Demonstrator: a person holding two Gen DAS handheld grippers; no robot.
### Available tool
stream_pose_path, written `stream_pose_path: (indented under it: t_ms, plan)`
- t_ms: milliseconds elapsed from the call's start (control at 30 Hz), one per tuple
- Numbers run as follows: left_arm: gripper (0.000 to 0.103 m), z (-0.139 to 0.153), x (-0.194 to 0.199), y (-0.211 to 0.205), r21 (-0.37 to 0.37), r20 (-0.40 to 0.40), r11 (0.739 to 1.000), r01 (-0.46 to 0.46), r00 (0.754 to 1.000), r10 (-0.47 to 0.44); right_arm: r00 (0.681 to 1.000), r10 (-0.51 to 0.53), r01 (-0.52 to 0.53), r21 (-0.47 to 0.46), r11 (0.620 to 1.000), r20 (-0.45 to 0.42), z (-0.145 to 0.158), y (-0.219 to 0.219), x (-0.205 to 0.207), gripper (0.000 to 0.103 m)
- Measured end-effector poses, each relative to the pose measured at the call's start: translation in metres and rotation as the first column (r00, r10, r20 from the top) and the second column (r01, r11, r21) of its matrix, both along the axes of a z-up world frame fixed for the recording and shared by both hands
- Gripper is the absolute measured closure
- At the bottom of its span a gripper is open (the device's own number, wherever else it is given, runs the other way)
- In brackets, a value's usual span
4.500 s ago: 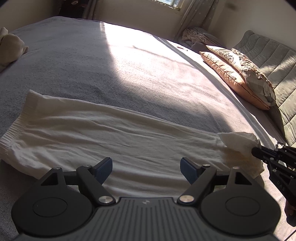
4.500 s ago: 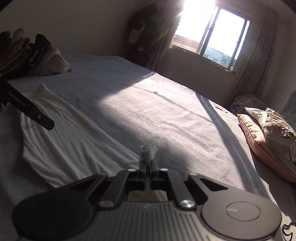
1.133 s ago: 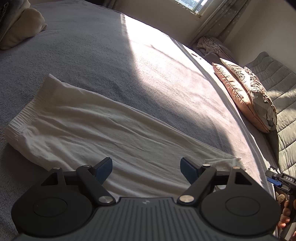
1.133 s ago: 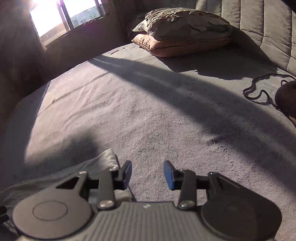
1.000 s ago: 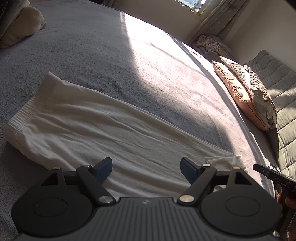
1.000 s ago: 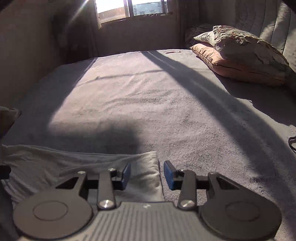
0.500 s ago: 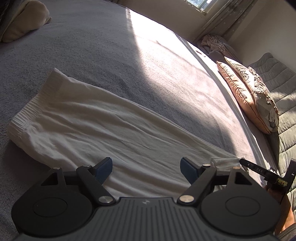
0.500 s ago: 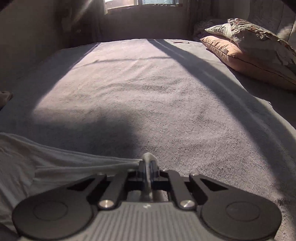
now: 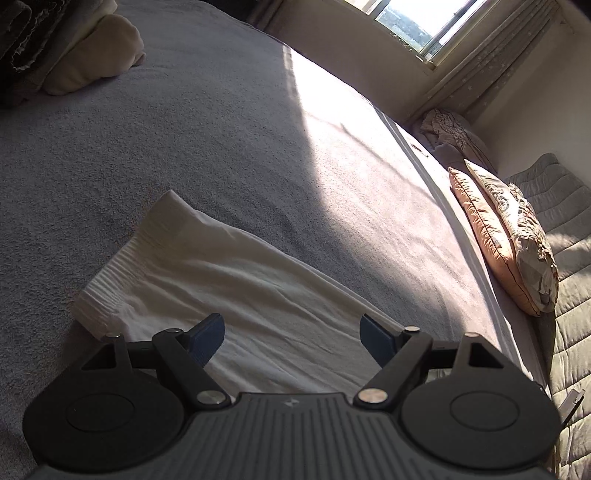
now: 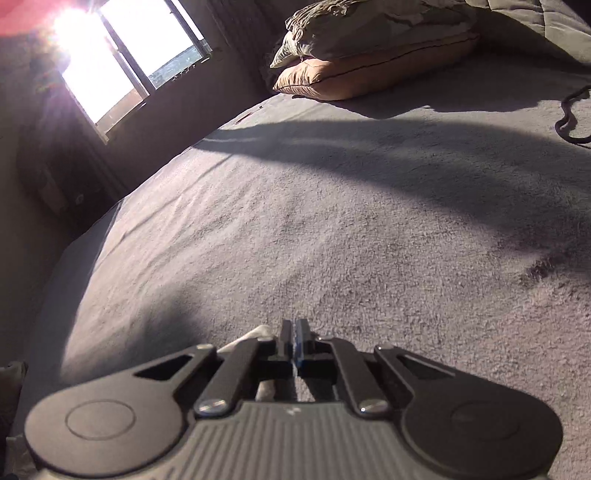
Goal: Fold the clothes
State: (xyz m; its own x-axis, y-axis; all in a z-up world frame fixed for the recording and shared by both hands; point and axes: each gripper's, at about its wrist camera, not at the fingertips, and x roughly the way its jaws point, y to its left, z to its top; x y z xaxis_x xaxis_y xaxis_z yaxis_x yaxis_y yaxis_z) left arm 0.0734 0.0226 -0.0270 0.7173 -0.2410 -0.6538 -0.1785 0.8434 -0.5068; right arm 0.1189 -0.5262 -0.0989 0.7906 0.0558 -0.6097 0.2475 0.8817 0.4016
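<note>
The white garment (image 9: 236,291) lies flat along the near edge of the grey bed (image 9: 221,147), its ribbed waistband toward the left. The left gripper (image 9: 291,338) hangs above it with jaws wide apart, nothing between them. The right gripper (image 10: 294,341) is pressed together; whether it pinches the pale cloth beside its fingers cannot be told

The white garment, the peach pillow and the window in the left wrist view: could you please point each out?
white garment (image 9: 258,295), left wrist view, middle of the cloth.
peach pillow (image 9: 484,236), left wrist view, its side face.
window (image 9: 413,18), left wrist view, the bright pane.
</note>
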Motion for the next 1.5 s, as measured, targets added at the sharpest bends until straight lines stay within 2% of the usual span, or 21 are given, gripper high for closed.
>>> stream_pose_path:
  t_ms: [67, 100, 133, 233, 333, 533, 700, 867, 967, 1000, 1033, 1067, 1100, 1200, 1267, 1300, 1333, 1367, 1400, 1433, 1500]
  plan:
    - [0.02, 0.002, 0.0, 0.011, -0.023, -0.009, 0.999, -0.035, 0.999, 0.035, 0.997, 0.077, -0.078, -0.096, 0.992, -0.009, 0.014, 0.015, -0.002, 0.083]
    - [0.02, 0.004, 0.0, 0.016, -0.034, -0.01, 0.998, -0.046, 0.999, 0.046, 0.991, 0.13, -0.131, -0.152, 0.98, -0.017, 0.022, 0.027, -0.004, 0.068]
    - [0.02, 0.006, 0.0, 0.019, -0.039, -0.008, 0.998, -0.055, 0.998, 0.055, 0.983, 0.182, -0.183, -0.206, 0.961, -0.027, 0.03, 0.039, -0.005, 0.059]
    - [0.02, 0.013, -0.002, 0.029, -0.037, 0.003, 0.995, -0.088, 0.996, 0.088, 0.941, 0.333, -0.333, -0.327, 0.884, -0.06, 0.048, 0.076, -0.014, 0.052]
    - [0.02, 0.017, -0.005, 0.037, -0.034, 0.005, 0.993, -0.117, 0.993, 0.117, 0.928, 0.365, -0.369, -0.326, 0.87, -0.076, 0.051, 0.099, -0.019, 0.045]
    - [0.02, 0.013, -0.005, 0.049, -0.06, -0.043, 0.984, -0.165, 0.986, 0.163, 0.914, 0.39, -0.405, -0.34, 0.849, -0.114, 0.032, 0.121, -0.031, 0.036]
    - [0.02, 0.012, -0.007, 0.056, -0.078, -0.059, 0.975, -0.207, 0.978, 0.202, 0.873, 0.48, -0.473, -0.387, 0.791, -0.088, 0.035, 0.144, -0.04, 0.026]
    - [0.02, 0.012, -0.007, 0.048, -0.067, -0.06, 0.981, -0.182, 0.982, 0.178, 0.86, 0.504, -0.499, -0.34, 0.797, -0.08, 0.035, 0.154, -0.039, 0.025]
    - [0.02, 0.009, -0.006, 0.04, -0.048, -0.066, 0.987, -0.155, 0.986, 0.151, 0.825, 0.555, -0.546, -0.395, 0.739, -0.105, 0.028, 0.178, -0.042, 0.027]
    - [0.02, 0.008, -0.005, 0.038, -0.044, -0.069, 0.988, -0.145, 0.987, 0.142, 0.822, 0.557, -0.553, -0.411, 0.725, -0.124, 0.024, 0.183, -0.041, 0.036]
    - [0.02, 0.008, -0.005, 0.035, -0.042, -0.071, 0.99, -0.137, 0.989, 0.133, 0.819, 0.555, -0.558, -0.425, 0.713, -0.146, 0.019, 0.188, -0.04, 0.054]
    - [0.02, 0.006, -0.005, 0.032, -0.039, -0.072, 0.991, -0.128, 0.99, 0.125, 0.817, 0.552, -0.563, -0.437, 0.701, -0.167, 0.014, 0.193, -0.038, 0.064]
    - [0.02, 0.005, -0.004, 0.03, -0.036, -0.073, 0.992, -0.119, 0.99, 0.117, 0.821, 0.542, -0.559, -0.437, 0.704, -0.176, 0.011, 0.194, -0.037, 0.075]
    - [0.02, 0.002, -0.001, 0.026, -0.029, -0.074, 0.994, -0.101, 0.992, 0.099, 0.867, 0.476, -0.49, -0.418, 0.765, -0.144, 0.012, 0.185, -0.034, 0.09]
    - [0.02, 0.001, -0.001, 0.024, -0.026, -0.072, 0.995, -0.093, 0.993, 0.091, 0.89, 0.443, -0.45, -0.383, 0.807, -0.111, 0.015, 0.177, -0.034, 0.09]
    - [0.02, 0.001, 0.0, 0.024, -0.024, -0.073, 0.996, -0.089, 0.994, 0.087, 0.886, 0.455, -0.457, -0.338, 0.823, -0.091, 0.019, 0.171, -0.036, 0.084]
    - [0.02, 0.0, 0.001, 0.023, -0.022, -0.075, 0.996, -0.085, 0.994, 0.083, 0.875, 0.478, -0.48, -0.282, 0.831, -0.08, 0.025, 0.165, -0.036, 0.061]
    - [0.02, -0.001, 0.001, 0.023, -0.022, -0.078, 0.996, -0.083, 0.994, 0.081, 0.872, 0.485, -0.487, -0.232, 0.842, -0.07, 0.031, 0.154, -0.038, 0.044]
    - [0.02, -0.002, 0.001, 0.022, -0.023, -0.08, 0.996, -0.081, 0.994, 0.078, 0.872, 0.487, -0.489, -0.184, 0.853, -0.06, 0.038, 0.143, -0.039, 0.018]
    - [0.02, -0.002, 0.002, 0.022, -0.024, -0.082, 0.997, -0.076, 0.994, 0.074, 0.887, 0.459, -0.46, -0.164, 0.873, -0.047, 0.044, 0.131, -0.04, 0.014]
    - [0.02, -0.003, 0.002, 0.019, -0.02, -0.08, 0.998, -0.067, 0.995, 0.065, 0.949, 0.314, -0.317, -0.116, 0.941, -0.041, 0.053, 0.091, -0.045, 0.014]
